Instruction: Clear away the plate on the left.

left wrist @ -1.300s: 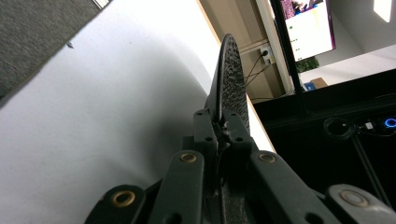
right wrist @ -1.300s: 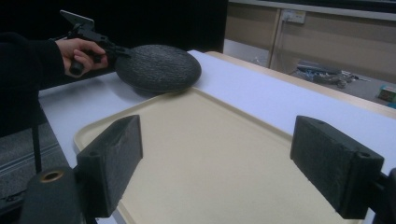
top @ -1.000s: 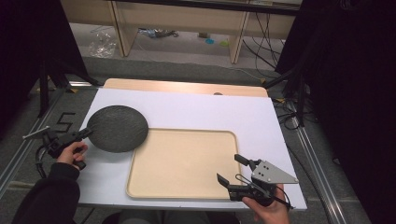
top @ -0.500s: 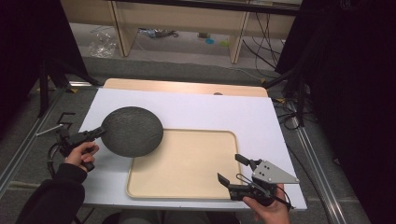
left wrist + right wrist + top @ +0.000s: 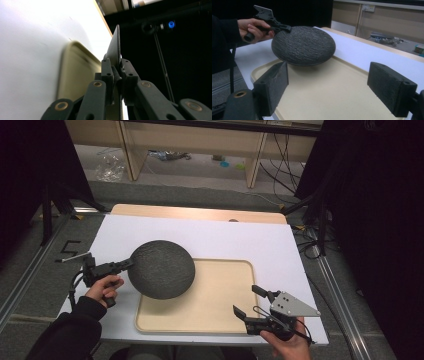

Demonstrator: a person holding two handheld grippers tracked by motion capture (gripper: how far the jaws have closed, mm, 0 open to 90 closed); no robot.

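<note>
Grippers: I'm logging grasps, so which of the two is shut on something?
The left gripper, clamped on the rim of the dark round plate held over the tray. The right gripper is open, holding nothing.

A beige tray (image 5: 215, 312) lies on the seemingly white-covered table (image 5: 240, 237).
</note>
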